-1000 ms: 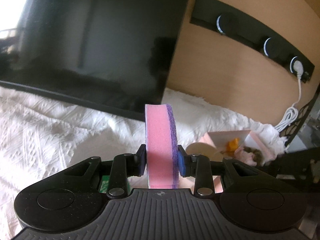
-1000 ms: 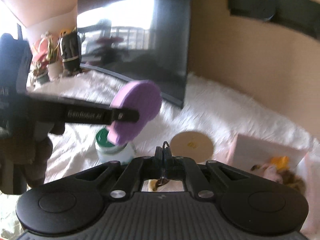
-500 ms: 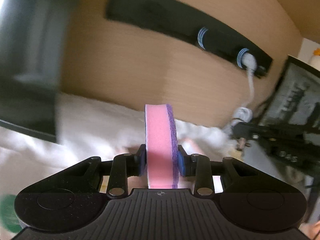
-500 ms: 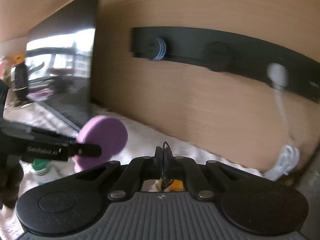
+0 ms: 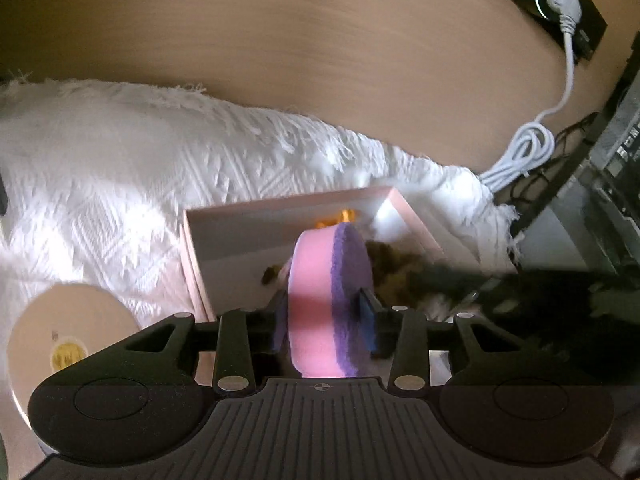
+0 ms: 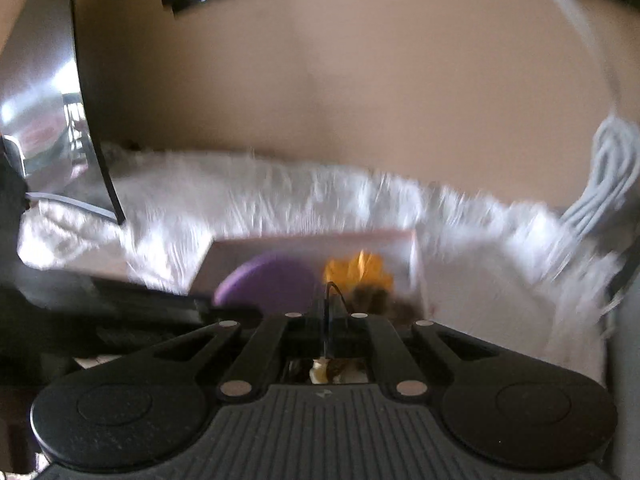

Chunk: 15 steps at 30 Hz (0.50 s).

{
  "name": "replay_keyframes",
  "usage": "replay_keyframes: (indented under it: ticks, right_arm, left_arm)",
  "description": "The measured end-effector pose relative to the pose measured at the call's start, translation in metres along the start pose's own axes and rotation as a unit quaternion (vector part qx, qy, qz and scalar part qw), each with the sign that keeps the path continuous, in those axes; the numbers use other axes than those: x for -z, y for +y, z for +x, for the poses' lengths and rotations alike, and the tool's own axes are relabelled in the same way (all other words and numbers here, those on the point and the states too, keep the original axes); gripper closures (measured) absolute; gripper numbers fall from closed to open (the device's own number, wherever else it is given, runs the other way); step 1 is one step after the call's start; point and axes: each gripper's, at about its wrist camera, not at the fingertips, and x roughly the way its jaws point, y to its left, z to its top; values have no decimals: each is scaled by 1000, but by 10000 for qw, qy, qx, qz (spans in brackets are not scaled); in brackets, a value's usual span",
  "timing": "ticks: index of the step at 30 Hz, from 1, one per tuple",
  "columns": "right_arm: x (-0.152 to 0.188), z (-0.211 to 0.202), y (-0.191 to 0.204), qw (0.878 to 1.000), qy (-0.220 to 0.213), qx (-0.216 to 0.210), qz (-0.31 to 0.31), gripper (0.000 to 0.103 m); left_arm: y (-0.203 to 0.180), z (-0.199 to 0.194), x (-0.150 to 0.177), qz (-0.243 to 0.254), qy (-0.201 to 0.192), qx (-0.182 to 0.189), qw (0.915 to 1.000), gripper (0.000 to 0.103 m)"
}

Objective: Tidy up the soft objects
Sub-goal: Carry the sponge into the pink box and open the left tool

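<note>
On the left, a round tan lid lies on the fluffy white cloth that covers the table. Just beside it sits a pink box with its top open. The left tool is above the box, and its jaws are opening. A round sponge, pink on one side and purple on the other, stands on its edge between the blue pads. It looks loose now. Inside the box lie a brown fuzzy toy and something orange. The right tool is pressed together and nips a thin black loop. A white cord hangs by the wall on the right.
</note>
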Motion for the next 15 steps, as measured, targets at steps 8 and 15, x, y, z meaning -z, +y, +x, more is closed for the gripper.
replay_keyframes:
  ticks: [8, 15]
  right_arm:
    - [16, 45, -1, 9985, 544, 102, -42, 101]
    - [20, 44, -7, 9977, 603, 281, -130, 100]
  left_arm:
    - [-5, 22, -9, 232, 193, 184, 9994, 60]
    - [-15, 40, -5, 511, 421, 109, 9977, 59]
